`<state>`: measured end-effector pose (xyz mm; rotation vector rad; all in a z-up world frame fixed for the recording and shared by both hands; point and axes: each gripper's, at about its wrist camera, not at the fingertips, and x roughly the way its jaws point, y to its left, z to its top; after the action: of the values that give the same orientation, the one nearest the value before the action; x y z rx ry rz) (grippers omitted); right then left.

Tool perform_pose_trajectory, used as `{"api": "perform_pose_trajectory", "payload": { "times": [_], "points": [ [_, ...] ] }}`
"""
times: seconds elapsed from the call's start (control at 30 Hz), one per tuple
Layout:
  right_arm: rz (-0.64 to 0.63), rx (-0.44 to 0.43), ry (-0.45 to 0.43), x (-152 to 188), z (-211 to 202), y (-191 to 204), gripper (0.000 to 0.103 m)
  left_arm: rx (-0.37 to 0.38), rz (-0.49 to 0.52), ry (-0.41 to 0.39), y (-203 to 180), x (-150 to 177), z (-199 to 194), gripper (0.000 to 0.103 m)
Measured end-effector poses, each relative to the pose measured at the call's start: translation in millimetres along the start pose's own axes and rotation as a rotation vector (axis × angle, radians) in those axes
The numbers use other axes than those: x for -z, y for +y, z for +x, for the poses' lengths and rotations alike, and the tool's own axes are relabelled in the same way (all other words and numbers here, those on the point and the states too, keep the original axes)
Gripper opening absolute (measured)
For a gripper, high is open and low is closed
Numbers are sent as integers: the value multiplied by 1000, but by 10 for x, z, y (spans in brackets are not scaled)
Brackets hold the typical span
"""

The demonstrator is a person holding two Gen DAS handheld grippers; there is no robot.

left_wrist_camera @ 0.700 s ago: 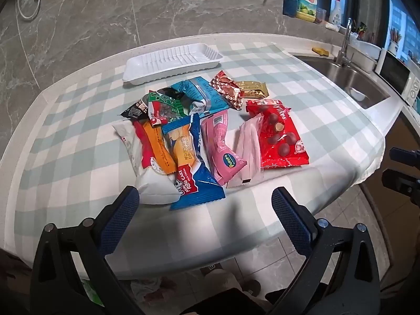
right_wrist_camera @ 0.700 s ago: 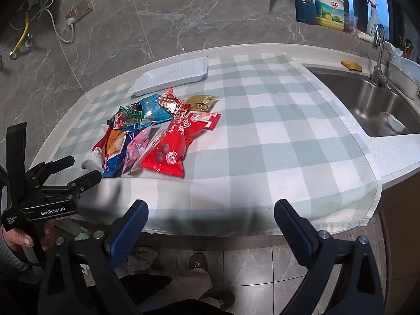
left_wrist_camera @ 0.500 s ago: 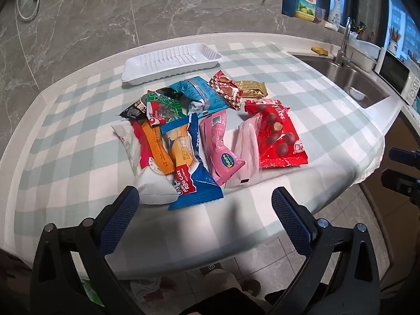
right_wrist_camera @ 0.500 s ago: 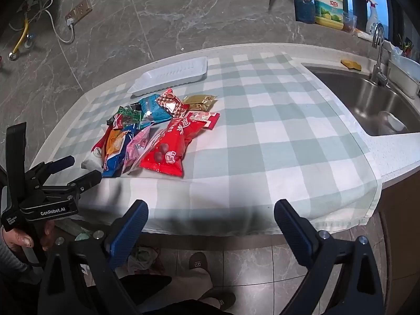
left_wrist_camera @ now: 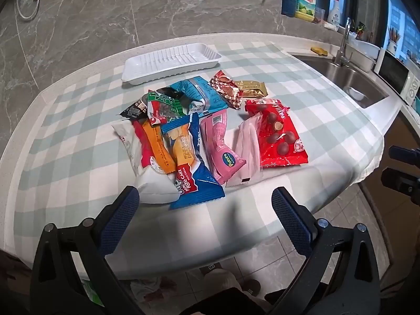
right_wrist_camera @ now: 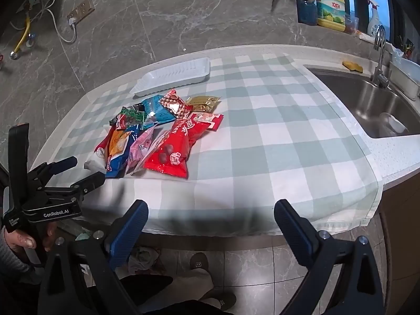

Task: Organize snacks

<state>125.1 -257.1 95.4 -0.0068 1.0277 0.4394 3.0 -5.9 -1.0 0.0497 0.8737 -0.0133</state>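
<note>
A kitchen counter covered by a green and white checked cloth, seen from two handheld grippers at its near edge. A pile of snack packets lies on the cloth toward the near edge and left of the middle. At the right of the pile is a red bag of chocolate balls, beside it two pink packets, then a blue roll cake packet overlapping a white bag. Behind the pile, near the far edge, sits a white tray with nothing in it. A steel sink is set into the counter's right end. The left gripper hovers just short of the pile, jaws spread wide, holding nothing. The right gripper hovers at the near edge, well right of the pile, jaws likewise spread wide and holding nothing
</note>
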Motion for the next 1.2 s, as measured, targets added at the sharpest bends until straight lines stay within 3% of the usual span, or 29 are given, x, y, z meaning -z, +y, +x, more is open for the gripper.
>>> {"api": "perform_pose_trajectory", "payload": {
  "times": [1.2],
  "points": [
    [-9, -4, 3, -40, 14, 120, 99, 12, 5, -7, 17, 32, -52, 102]
  ]
}}
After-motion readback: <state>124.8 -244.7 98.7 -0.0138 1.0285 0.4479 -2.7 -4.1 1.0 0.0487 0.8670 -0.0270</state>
